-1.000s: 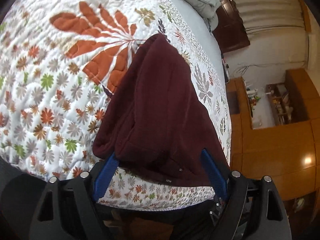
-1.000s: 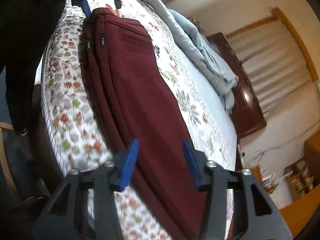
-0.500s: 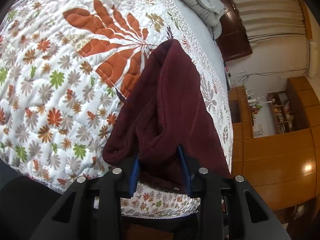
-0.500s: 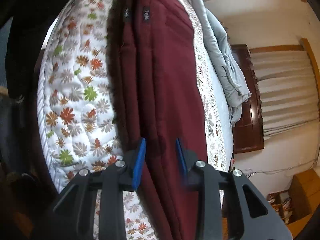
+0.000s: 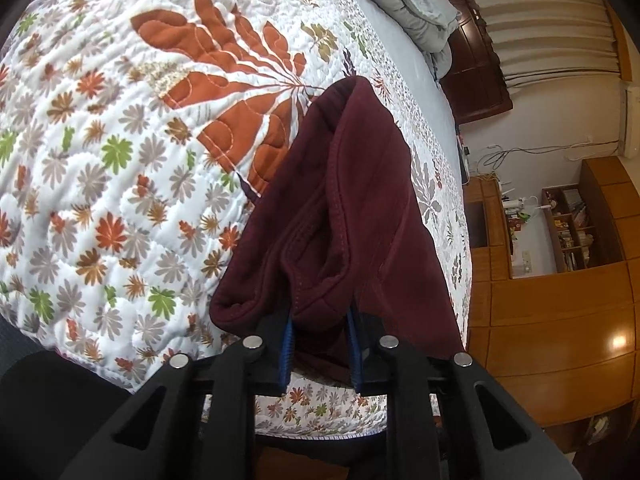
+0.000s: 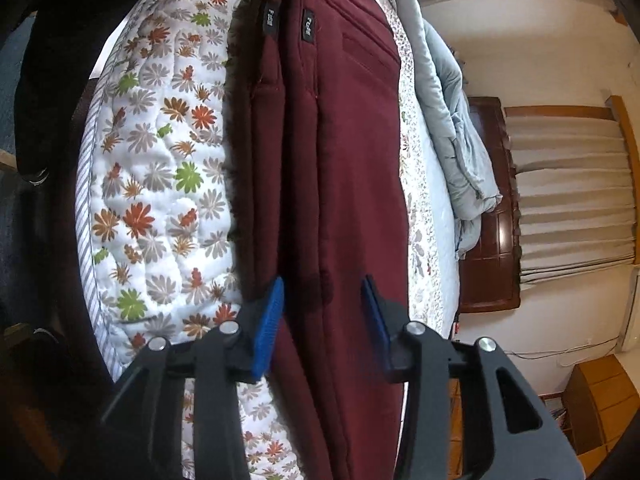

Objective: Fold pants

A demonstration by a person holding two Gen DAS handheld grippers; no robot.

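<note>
Dark maroon pants (image 5: 360,184) lie lengthwise on a floral quilted bed (image 5: 120,140). My left gripper (image 5: 320,320) is shut on the bunched near end of the pants, which rises in folds between the blue pads. In the right wrist view the pants (image 6: 340,140) stretch away to the waistband with two black labels at the top. My right gripper (image 6: 322,292) sits low over the leg part. Its jaws are opening, the blue pads stand apart on either side of the fabric, and the cloth runs between them.
A crumpled grey blanket (image 5: 408,4) lies along the far side of the bed, before a dark wooden headboard (image 6: 488,200). Wooden cabinets (image 5: 552,312) with shelves stand beyond the bed's end. A person's dark clothing (image 6: 48,80) is beside the quilt (image 6: 160,160) edge.
My left gripper closed from wide open onto the pants' end, bunching the fabric up. My right gripper dropped closer to the leg and rolled; its jaws narrowed, then widened again.
</note>
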